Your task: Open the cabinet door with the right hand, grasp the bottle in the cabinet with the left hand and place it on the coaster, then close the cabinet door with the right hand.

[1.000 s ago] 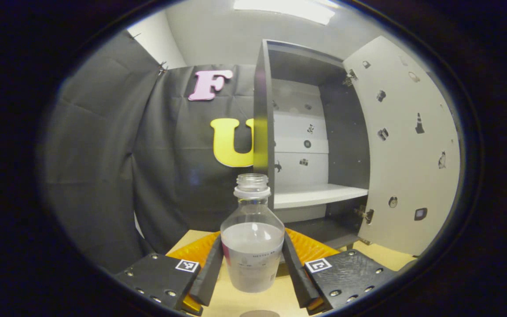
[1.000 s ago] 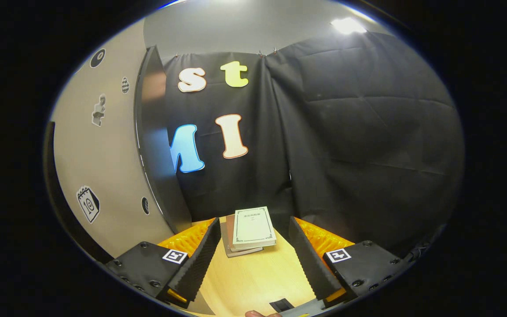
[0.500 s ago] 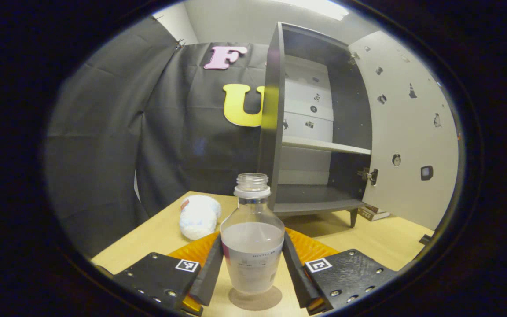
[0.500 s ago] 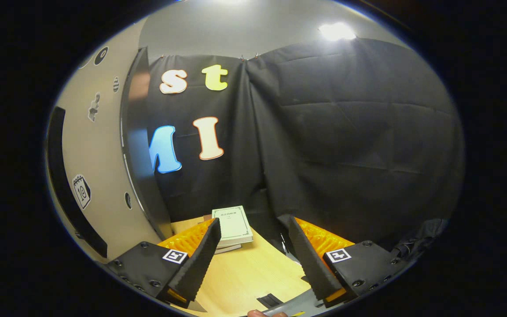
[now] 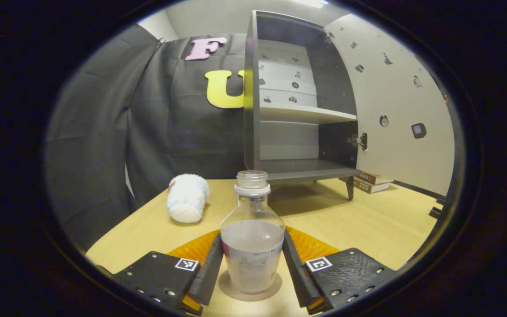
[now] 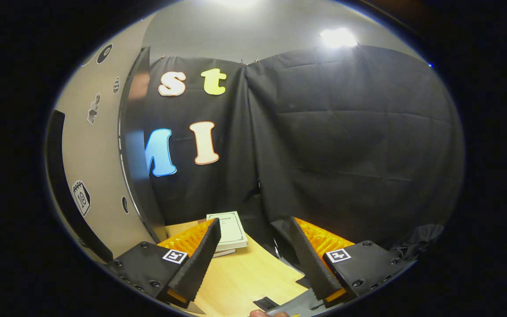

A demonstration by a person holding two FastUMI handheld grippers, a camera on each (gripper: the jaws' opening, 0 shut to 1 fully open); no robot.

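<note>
1. Holding the bottle (image 5: 252, 246) between both fingers (image 5: 208, 273) of our left hand-held gripper (image 5: 252, 275), we have it clenched at the wide lower body, right over the label.
2. It stands on, or just above, the round coaster (image 5: 227, 290) on the table (image 5: 368, 229); we cannot tell whether its base is fully seated.
3. We judge it a clear, thin-walled plastic bottle, about half full of cloudy liquid: light to moderate in weight, smooth, and likely to flex if squeezed hard. With no cap on the neck, tipping would spill it.
4. The broad body is the safest place to hold; the narrow neck offers less surface.
5. Its long axis runs upright, mouth pointing straight up.
6. Beyond it lie a white fuzzy roll (image 5: 187, 198) and the cabinet (image 5: 280, 110), its door (image 5: 394, 110) swung wide open.
7. Our right hand-held gripper (image 6: 253, 259) is released and empty, near the door's edge (image 6: 134, 145), with books (image 6: 229, 229) ahead.
</note>
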